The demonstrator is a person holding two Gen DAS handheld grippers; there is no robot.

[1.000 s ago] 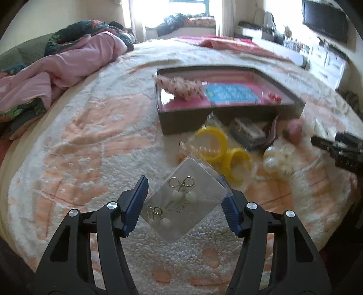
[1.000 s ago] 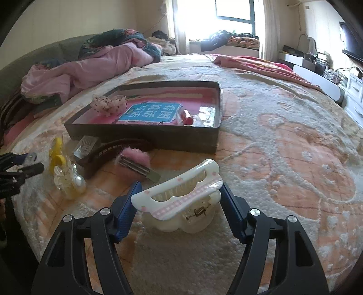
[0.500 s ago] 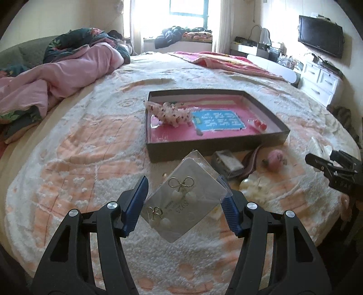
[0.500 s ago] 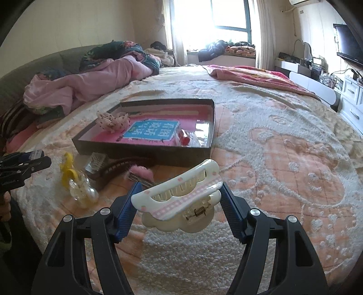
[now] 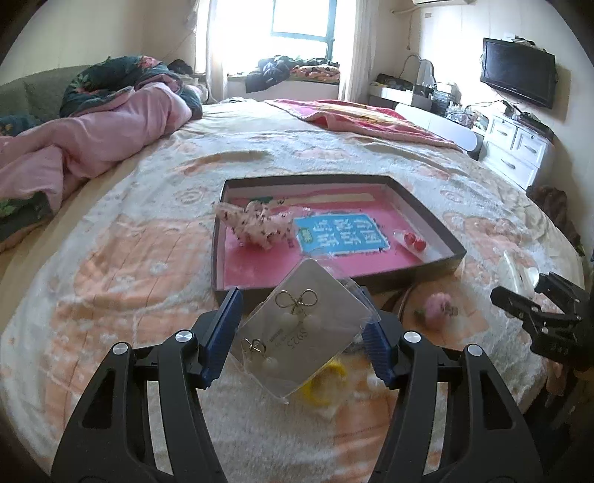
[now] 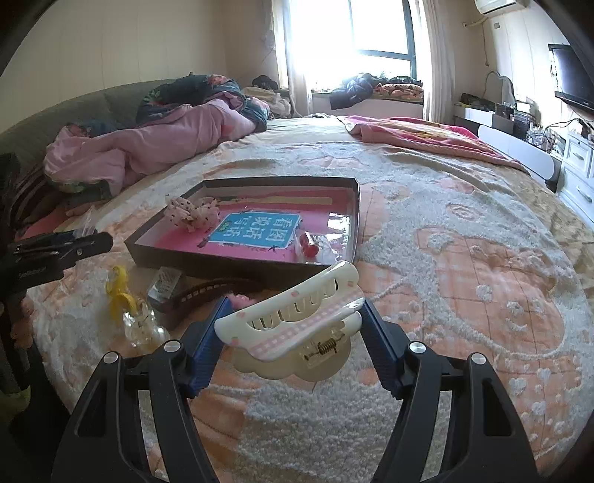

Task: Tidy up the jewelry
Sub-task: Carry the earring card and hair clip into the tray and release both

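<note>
Both loads now ride higher: left gripper (image 5: 300, 338) clamps the earring packet (image 5: 302, 332), right gripper (image 6: 291, 343) the hair claw (image 6: 291, 325), near the tray (image 5: 427, 206); lower flat inside, then release.

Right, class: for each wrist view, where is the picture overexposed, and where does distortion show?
Left wrist view: window blown out, edges curved by fisheye. Right wrist view: window blown out too, glare on the tray, bed bulging like a dome.

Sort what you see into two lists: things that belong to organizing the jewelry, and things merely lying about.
Job:
earring card in left gripper
hair claw in right gripper
tray
red earrings
yellow bangles

Lying about:
pink quilt
television
</note>
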